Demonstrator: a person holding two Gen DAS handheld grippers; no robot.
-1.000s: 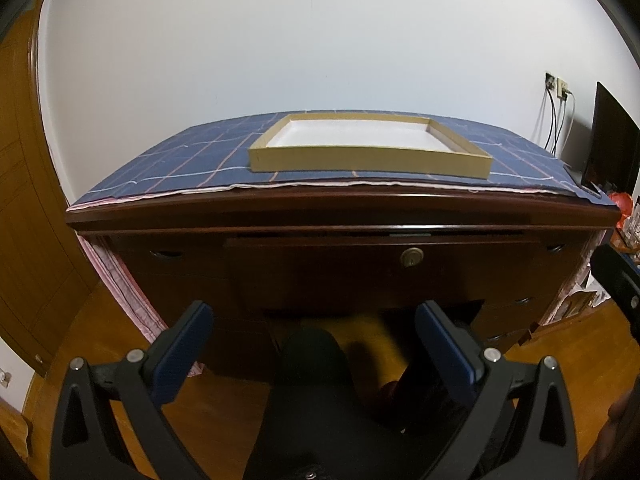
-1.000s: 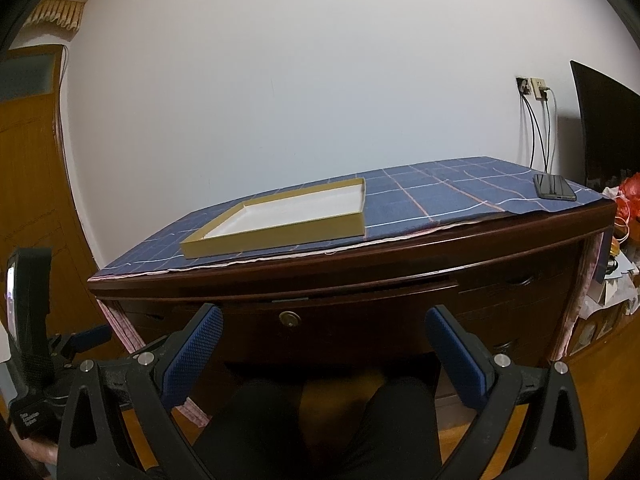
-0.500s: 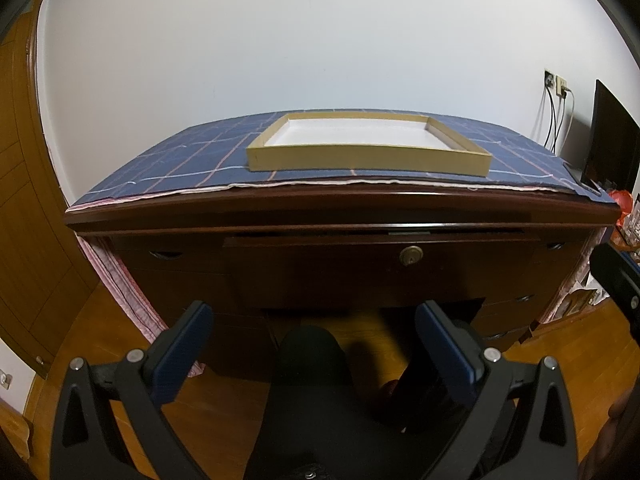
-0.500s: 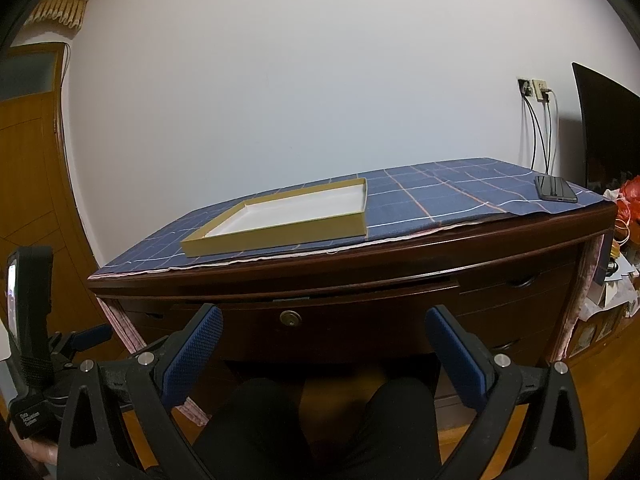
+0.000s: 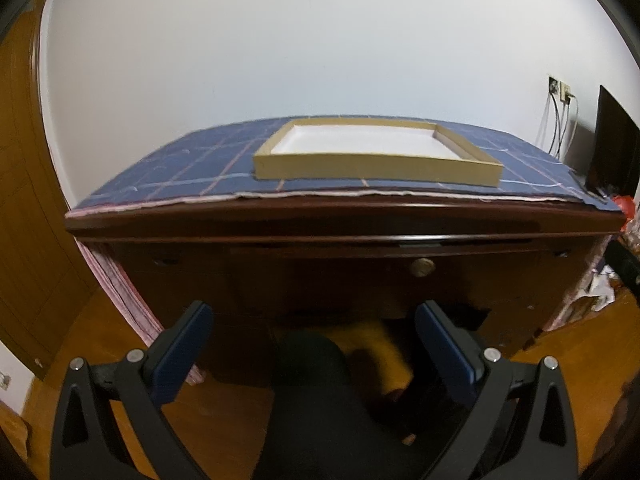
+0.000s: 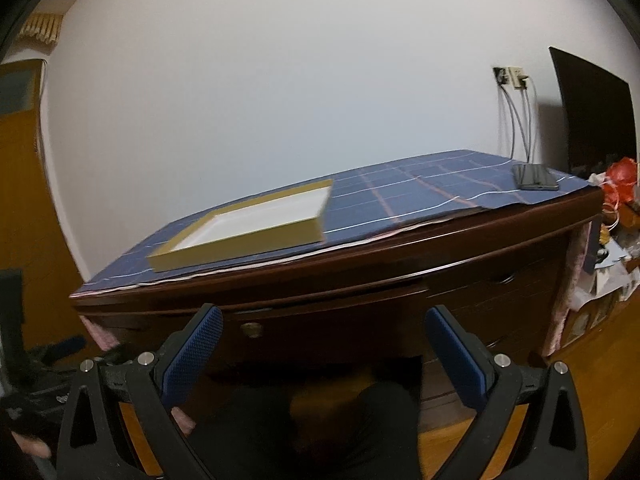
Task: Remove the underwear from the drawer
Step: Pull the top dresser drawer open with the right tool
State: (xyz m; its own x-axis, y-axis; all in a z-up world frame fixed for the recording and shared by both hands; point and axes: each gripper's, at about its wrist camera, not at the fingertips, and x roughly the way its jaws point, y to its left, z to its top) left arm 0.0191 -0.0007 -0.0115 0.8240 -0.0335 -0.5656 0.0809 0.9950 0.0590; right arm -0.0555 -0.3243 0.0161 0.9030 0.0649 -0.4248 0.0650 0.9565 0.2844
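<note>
left wrist view: left gripper (image 5: 313,314) and right gripper (image 6: 324,320) gape before the closed drawer (image 5: 360,270).

Your left wrist camera looks forward and level at the dark brown wooden desk (image 5: 344,216), facing its front edge almost square-on from below desktop height, near the person's black-clad knees (image 5: 316,368). Your right wrist camera views the same desk from further right, angled leftward across it, so the front edge slants. Both views share the shallow tan cardboard tray with white floor (image 5: 376,156) (image 6: 248,228), the navy checked cloth (image 5: 192,168) (image 6: 420,188), the round brass drawer lock (image 5: 422,267) (image 6: 251,330) and the white wall (image 5: 320,40) (image 6: 280,80).
</note>
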